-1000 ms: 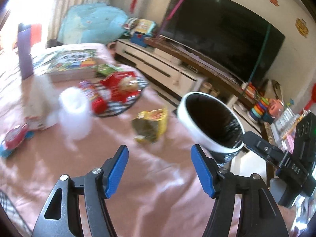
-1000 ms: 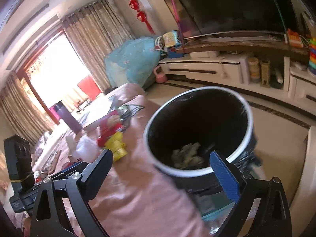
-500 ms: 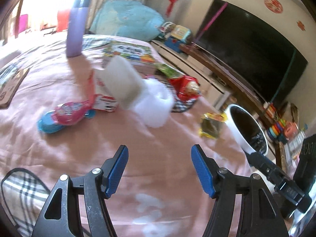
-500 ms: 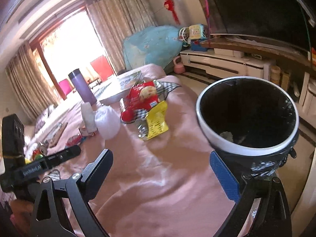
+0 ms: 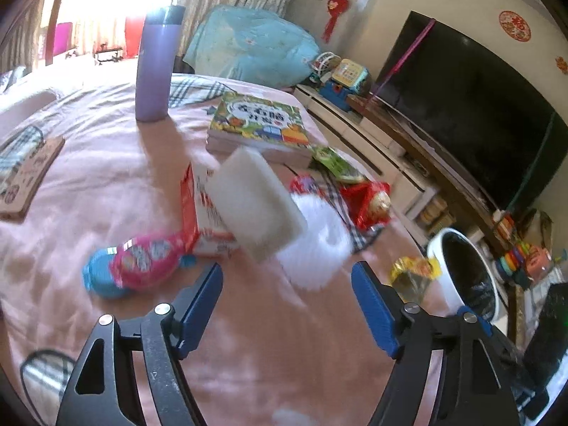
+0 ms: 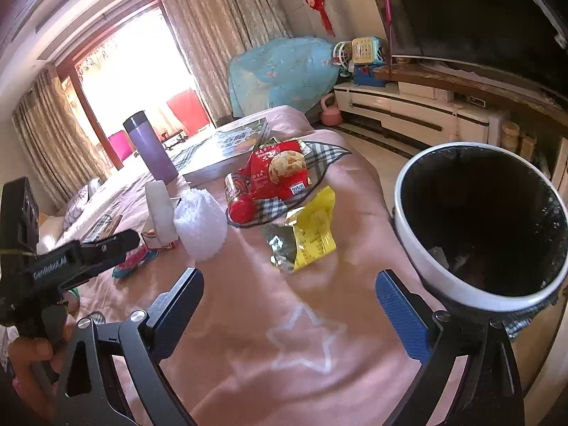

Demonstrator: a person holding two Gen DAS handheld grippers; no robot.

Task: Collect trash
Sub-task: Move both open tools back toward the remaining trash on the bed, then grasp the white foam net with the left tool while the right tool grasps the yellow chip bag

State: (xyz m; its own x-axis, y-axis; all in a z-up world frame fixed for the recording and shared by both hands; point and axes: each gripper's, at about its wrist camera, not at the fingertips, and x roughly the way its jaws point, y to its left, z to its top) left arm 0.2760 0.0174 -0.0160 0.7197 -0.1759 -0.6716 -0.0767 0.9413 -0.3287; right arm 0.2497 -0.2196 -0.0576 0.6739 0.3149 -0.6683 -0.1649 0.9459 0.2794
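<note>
Trash lies on a pink bedspread. My left gripper (image 5: 287, 273) hangs just short of a white foam net (image 5: 316, 248) and a white foam block (image 5: 255, 202). Its jaws are opening, with nothing between the pads. A pink and blue wrapper (image 5: 142, 262) and a red-white carton (image 5: 193, 209) lie to its left. My right gripper (image 6: 289, 280) stands open and empty, just behind a yellow snack bag (image 6: 312, 230). The white-rimmed bin (image 6: 408, 234) with a black liner stands to its right, with some scraps inside. A red snack bag (image 6: 280, 170) lies farther back.
A purple bottle (image 5: 156, 67) and a picture book (image 5: 259, 124) stand at the back of the bed. A green wrapper (image 5: 337, 163) lies beside the book. A TV cabinet (image 6: 419, 113) and toys line the far wall. A hand (image 6: 32, 351) holds the left gripper (image 6: 129, 239).
The left view has swung away from the bin to the clutter of foam and wrappers, and its jaws stand wider. The right gripper drew back from over the bin, which now sits at right.
</note>
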